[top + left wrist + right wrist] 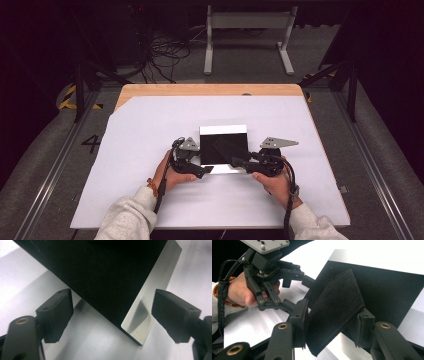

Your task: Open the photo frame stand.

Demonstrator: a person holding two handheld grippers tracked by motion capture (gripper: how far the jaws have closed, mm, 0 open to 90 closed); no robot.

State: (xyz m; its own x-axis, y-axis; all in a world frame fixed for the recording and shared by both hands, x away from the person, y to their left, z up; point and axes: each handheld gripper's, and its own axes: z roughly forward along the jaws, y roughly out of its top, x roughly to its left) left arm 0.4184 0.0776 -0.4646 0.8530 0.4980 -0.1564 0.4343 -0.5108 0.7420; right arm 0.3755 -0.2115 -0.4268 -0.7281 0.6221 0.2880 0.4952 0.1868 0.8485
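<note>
At mid-table, our right gripper (329, 335) pinches the flap (335, 312) on the box (223, 145); our left gripper (112, 315) gapes, straddling 1 box corner. Tug now and the flap could slip free, box skidding.

Wooden table (210, 89), light wood top, bare only along the far edge and at the far left corner. A white sheet (140, 150) covers nearly all of it; far left corner of the sheet is cut at an angle. On the sheet, near the middle toward the near side, lies a flat square box (223, 145), black top, pale shiny sides. In the left gripper view its near corner (135, 322) rests on the sheet. Table stands on grey floor (45, 150).
</note>
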